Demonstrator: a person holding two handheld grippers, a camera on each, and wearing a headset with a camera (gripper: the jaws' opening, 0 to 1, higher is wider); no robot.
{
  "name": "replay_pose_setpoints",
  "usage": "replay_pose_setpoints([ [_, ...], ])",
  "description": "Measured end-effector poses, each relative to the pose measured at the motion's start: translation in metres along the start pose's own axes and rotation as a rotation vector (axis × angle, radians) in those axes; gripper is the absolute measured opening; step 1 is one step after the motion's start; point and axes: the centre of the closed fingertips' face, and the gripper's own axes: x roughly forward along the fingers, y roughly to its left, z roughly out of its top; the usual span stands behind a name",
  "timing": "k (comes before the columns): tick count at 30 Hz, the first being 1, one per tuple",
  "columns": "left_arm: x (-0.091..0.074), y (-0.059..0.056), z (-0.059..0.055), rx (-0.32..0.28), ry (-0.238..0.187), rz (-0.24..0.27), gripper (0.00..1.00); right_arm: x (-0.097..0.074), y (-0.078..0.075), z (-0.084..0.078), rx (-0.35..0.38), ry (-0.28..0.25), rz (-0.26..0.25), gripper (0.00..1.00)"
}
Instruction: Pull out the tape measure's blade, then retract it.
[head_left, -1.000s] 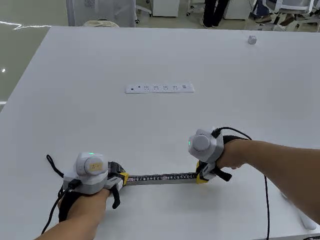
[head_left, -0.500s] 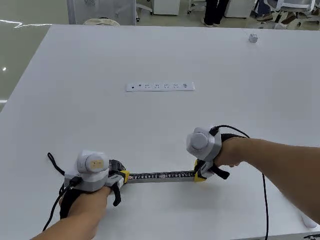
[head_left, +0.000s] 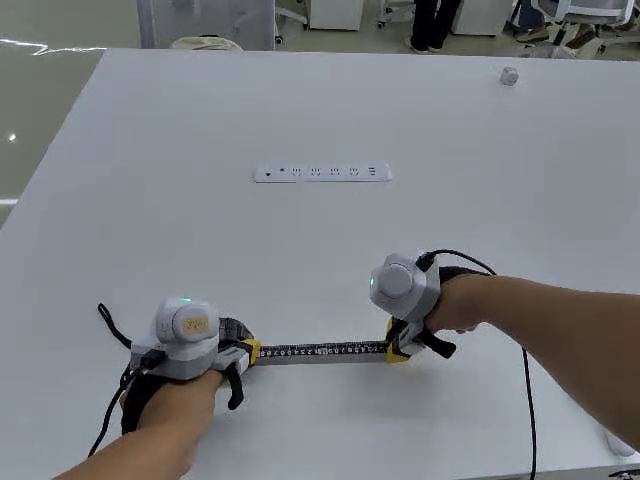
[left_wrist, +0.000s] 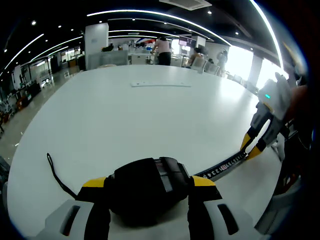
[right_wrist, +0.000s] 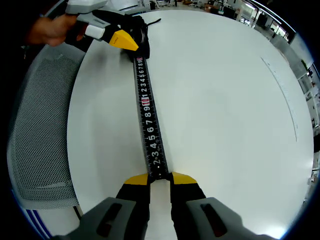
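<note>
The tape measure's black case sits between the yellow-tipped jaws of my left gripper, which is shut on it low on the table at the near left. Its dark blade runs flat along the table to the right. My right gripper is shut on the blade's end. In the right gripper view the numbered blade stretches from my right gripper up to the case held by the left gripper. A black wrist strap trails from the case.
A white power strip lies mid-table, well beyond the grippers. A small grey object sits at the far right. The white table's front edge runs just below both hands. A grey mesh chair stands off the near edge.
The right gripper has shifted slightly left toward the case, so the exposed blade looks a little shorter. The left gripper has stayed put on the case.
</note>
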Motion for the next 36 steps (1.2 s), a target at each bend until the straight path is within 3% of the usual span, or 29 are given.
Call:
replay_pose_setpoints([
  [36,0.000,-0.001,-0.001,-0.009,-0.006,-0.012,0.59,0.006,0.004,0.016,-0.008,-0.020,-0.001,0.14],
])
